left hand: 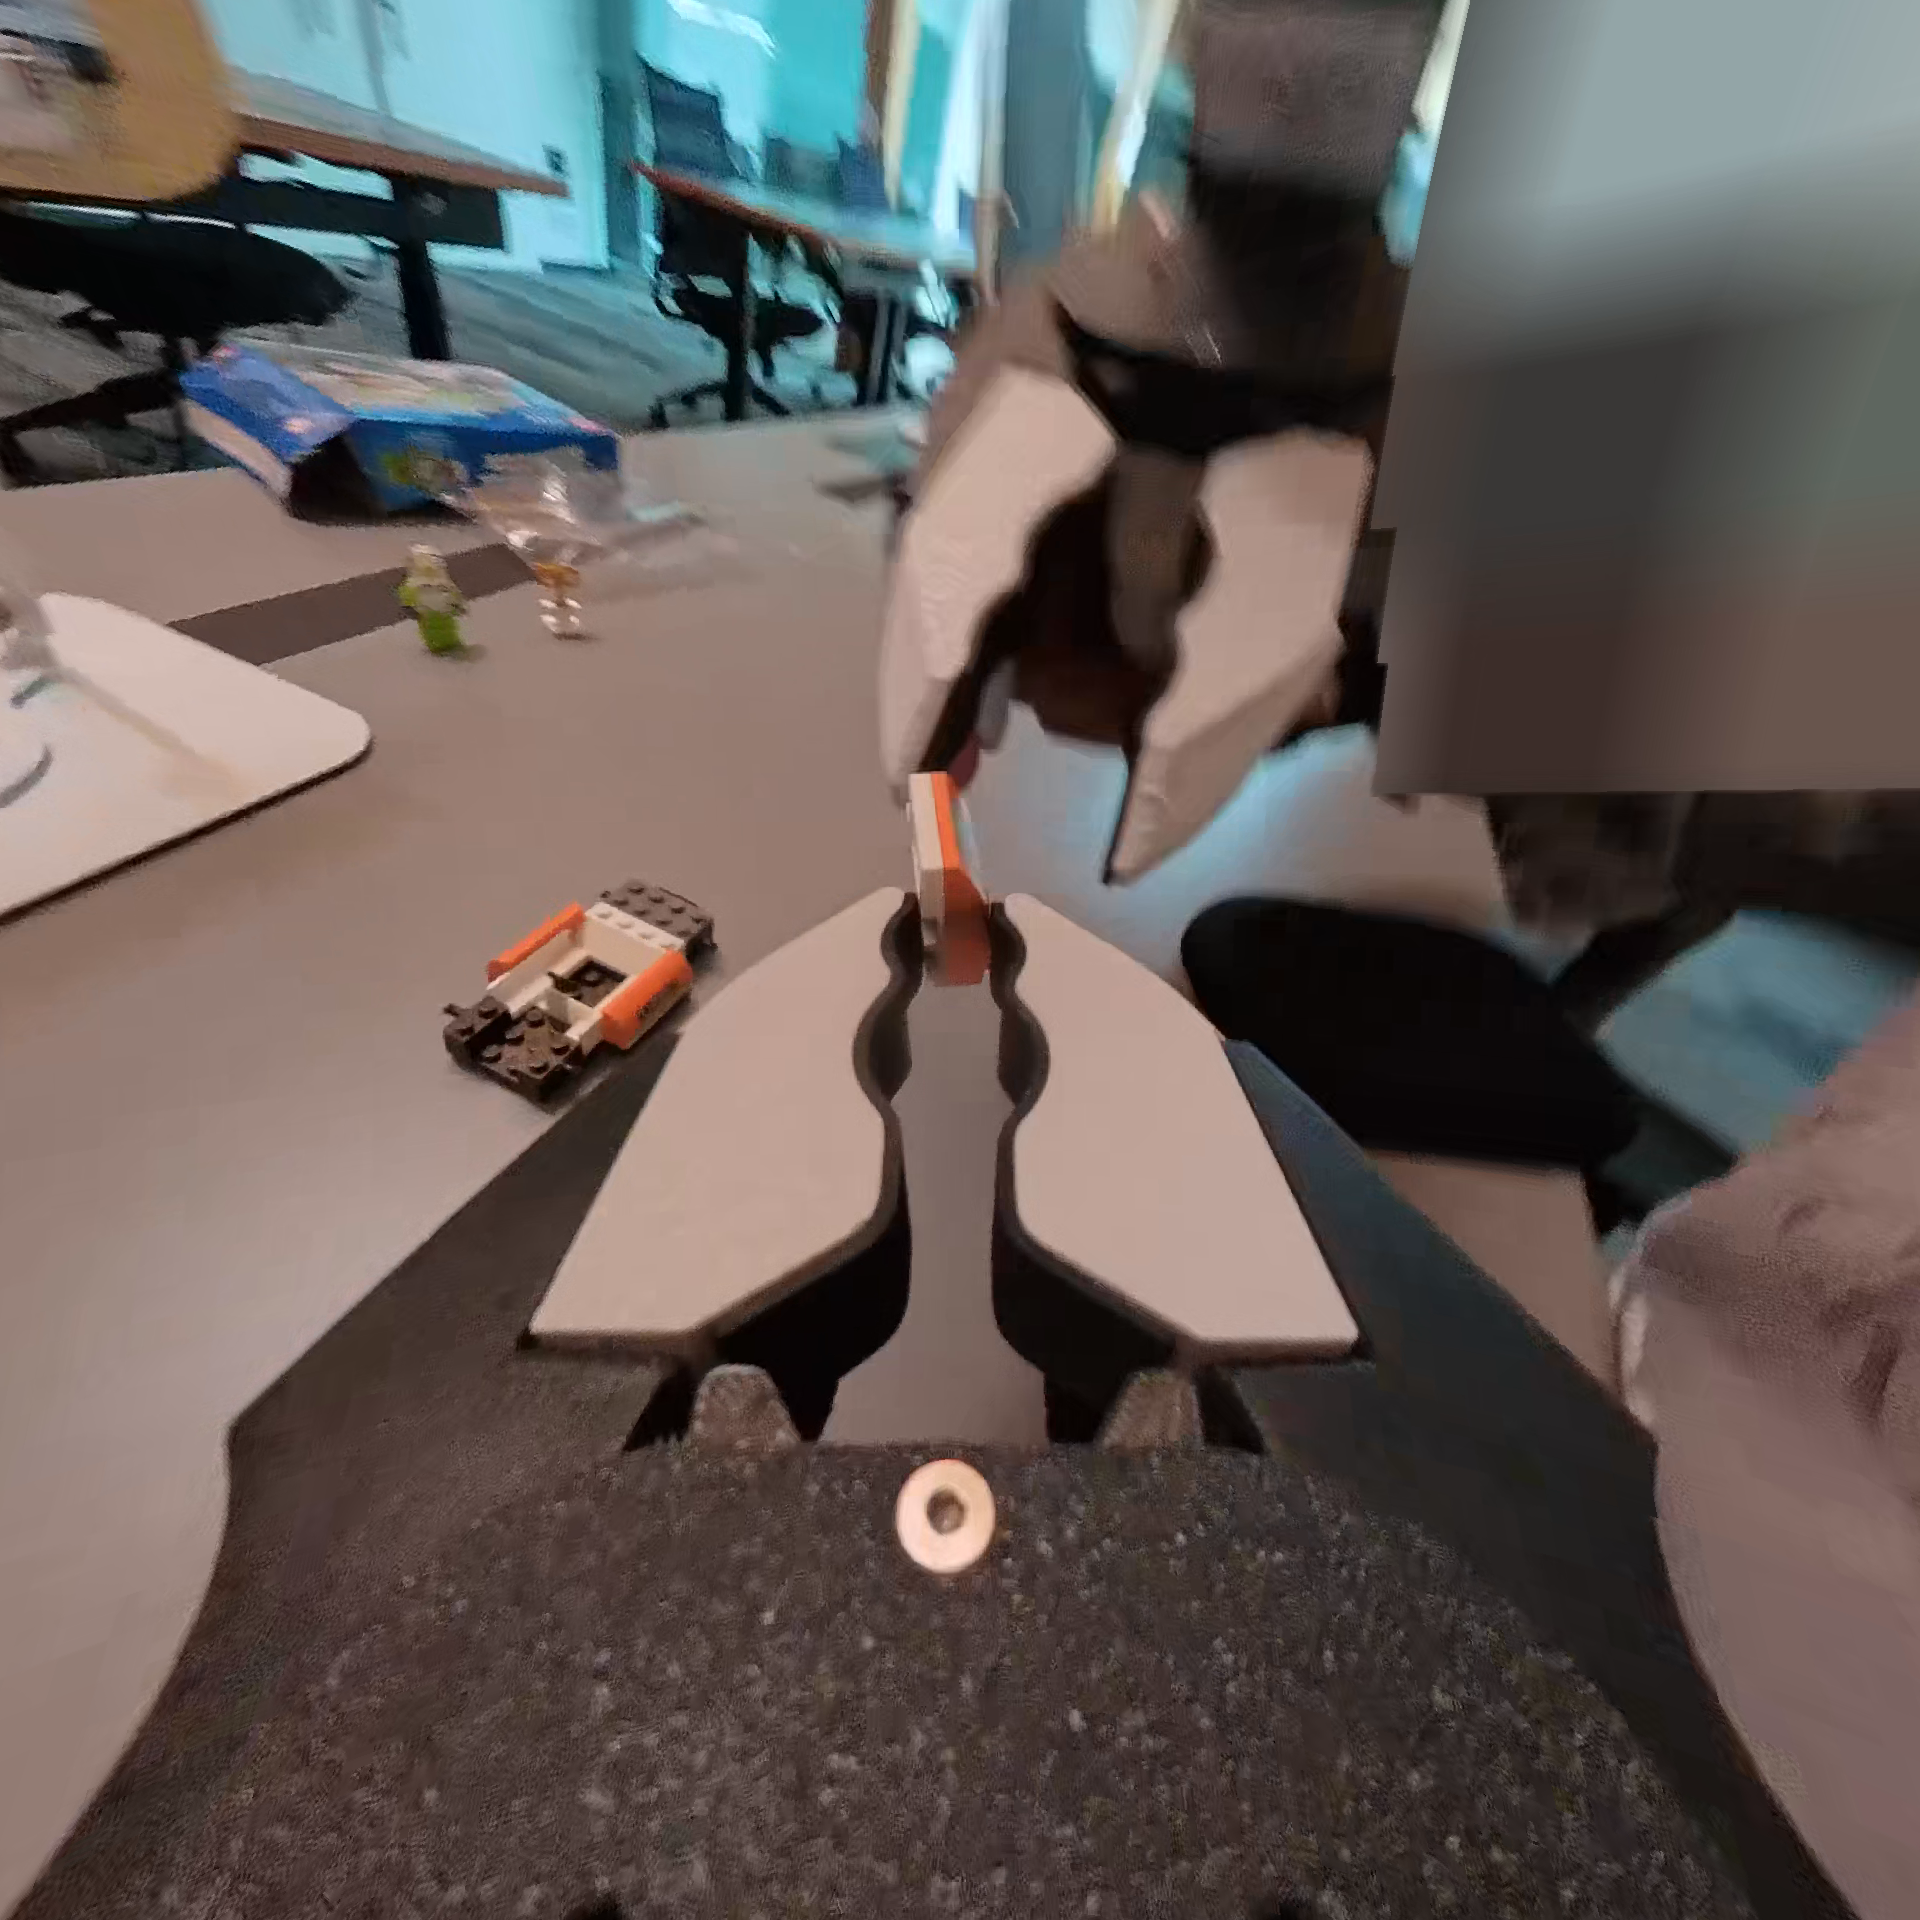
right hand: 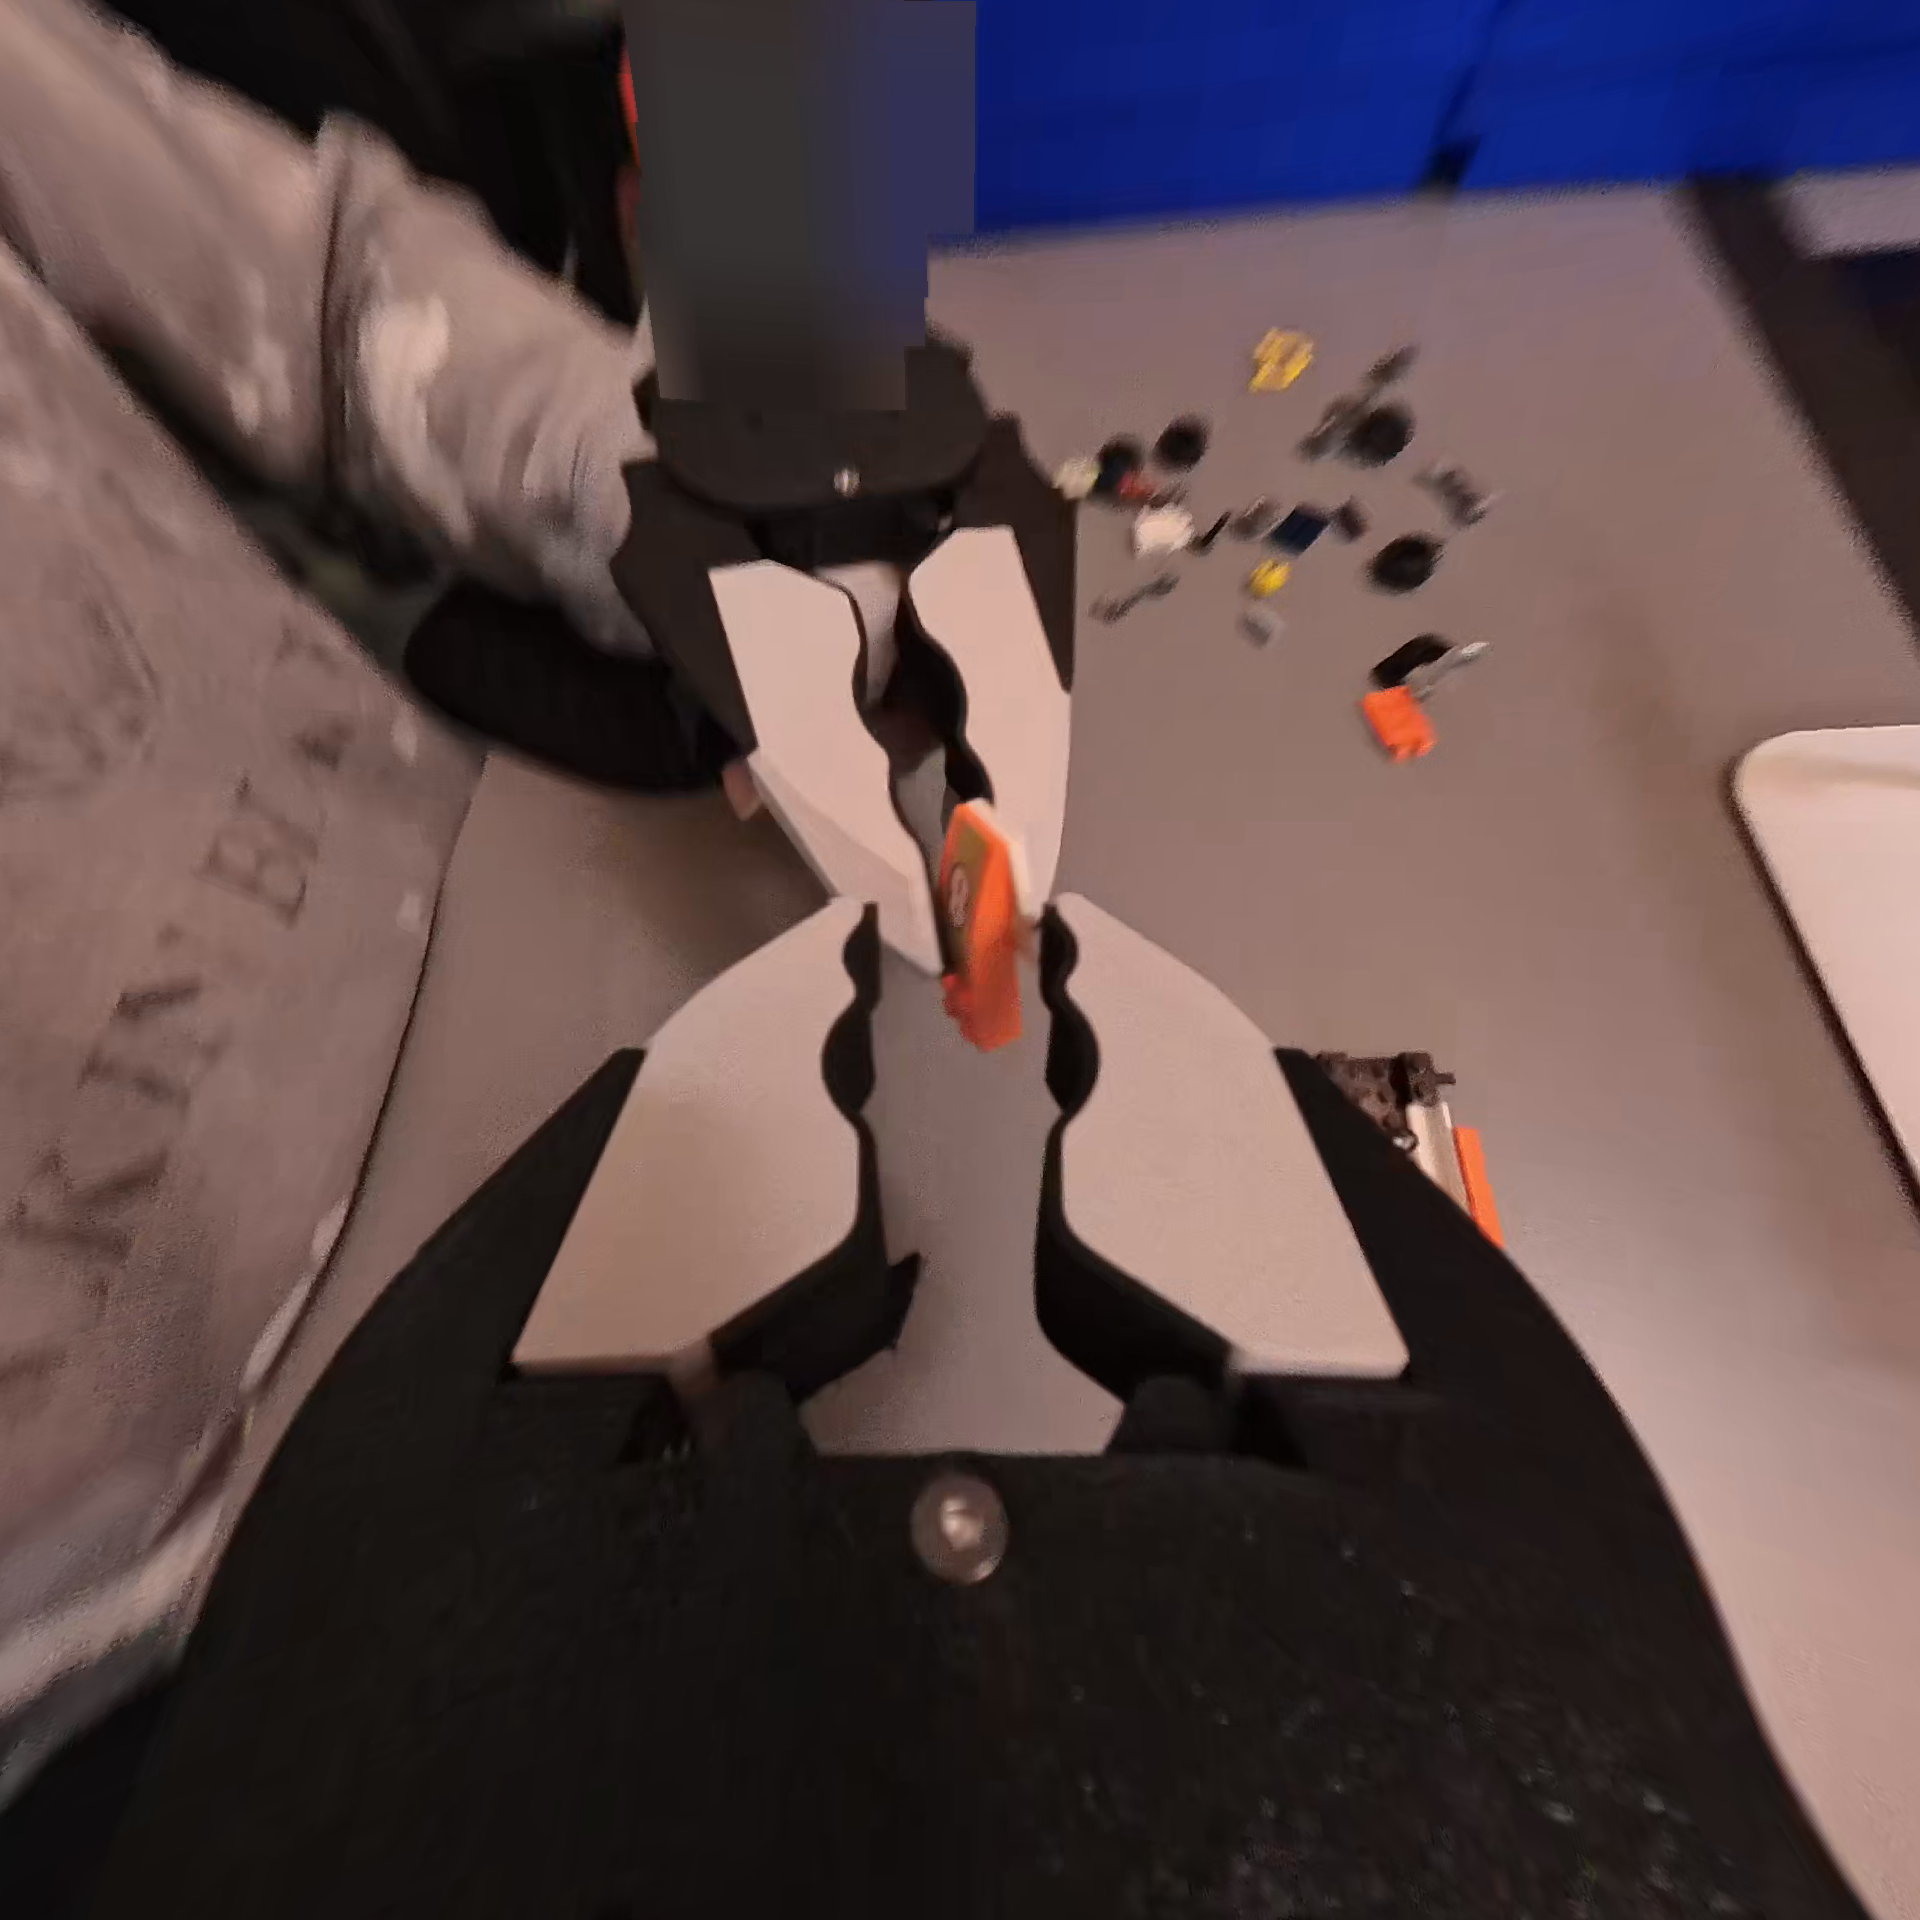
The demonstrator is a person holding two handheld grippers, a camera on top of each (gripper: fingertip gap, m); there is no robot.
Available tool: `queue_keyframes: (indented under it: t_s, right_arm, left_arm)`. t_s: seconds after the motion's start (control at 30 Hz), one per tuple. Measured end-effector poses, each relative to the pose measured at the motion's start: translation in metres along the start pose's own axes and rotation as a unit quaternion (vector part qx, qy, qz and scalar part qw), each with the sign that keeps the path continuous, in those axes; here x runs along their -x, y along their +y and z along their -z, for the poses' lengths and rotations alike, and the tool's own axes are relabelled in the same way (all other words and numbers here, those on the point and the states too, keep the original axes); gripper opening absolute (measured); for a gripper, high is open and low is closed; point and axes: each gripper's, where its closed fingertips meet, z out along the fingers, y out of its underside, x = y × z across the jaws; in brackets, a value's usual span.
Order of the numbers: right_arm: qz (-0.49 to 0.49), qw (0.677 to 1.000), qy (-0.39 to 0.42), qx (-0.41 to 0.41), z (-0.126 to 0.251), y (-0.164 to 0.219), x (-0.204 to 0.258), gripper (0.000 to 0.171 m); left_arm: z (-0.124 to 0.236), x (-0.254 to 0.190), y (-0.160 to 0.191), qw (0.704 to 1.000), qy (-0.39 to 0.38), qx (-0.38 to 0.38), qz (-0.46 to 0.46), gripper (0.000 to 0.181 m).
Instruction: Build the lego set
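Handover of an orange-and-white piece, mid-air over the tabletop edge.

Left gripper (left hand: 954, 914), centre of its own view, is clamped on the orange-and-white piece (left hand: 948, 883), held edge-up at the very tips. Right gripper (left hand: 1023, 821) comes in from above, spread wide, one finger just beside the piece's top; in the right wrist view its tips straddle the piece without pinching. Part-built car (left hand: 582, 987) sits on the tabletop (left hand: 312, 1195) at left centre of the left view; loose parts (right hand: 1278, 530) are scattered upper right in the right view, well apart. My read: close the right gripper squarely on the flat faces, low enough to get full pad contact, before the left lets go. The tip hold is thin, so a skewed pinch could twist the piece out. Frames are blurred, so slow down.
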Motion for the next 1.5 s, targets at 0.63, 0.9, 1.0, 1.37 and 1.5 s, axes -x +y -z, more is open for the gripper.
queue_keyframes:
  t_s: [0.63, 0.9, 1.0, 1.37, 1.5]
  right_arm:
    - [0.163, 0.944, 0.286, 0.022, -0.014, 0.002, -0.028, 0.017]
    - [0.089, 0.967, 0.126, 0.202, 0.073, 0.100, -0.073, 0.017]
    - [0.039, 0.969, 0.090, 0.229, 0.104, 0.151, -0.086, 0.017]
    - [0.023, 0.952, 0.090, 0.293, 0.144, 0.219, -0.100, 0.017]
    - [0.018, 0.949, 0.107, 0.296, 0.149, 0.221, -0.105, 0.029]
  left_arm:
    - [0.008, 0.015, -0.013, 0.940, 0.069, -0.136, 0.306, 0.017]
    - [0.023, 0.048, -0.009, 0.983, -0.020, -0.087, 0.160, 0.033]
    - [0.020, 0.049, -0.002, 0.989, -0.034, -0.064, 0.129, 0.030]
    - [0.001, 0.045, 0.025, 0.996, -0.066, 0.006, 0.052, 0.032]
    - [0.005, 0.056, 0.026, 0.994, -0.100, 0.013, 0.030, 0.033]
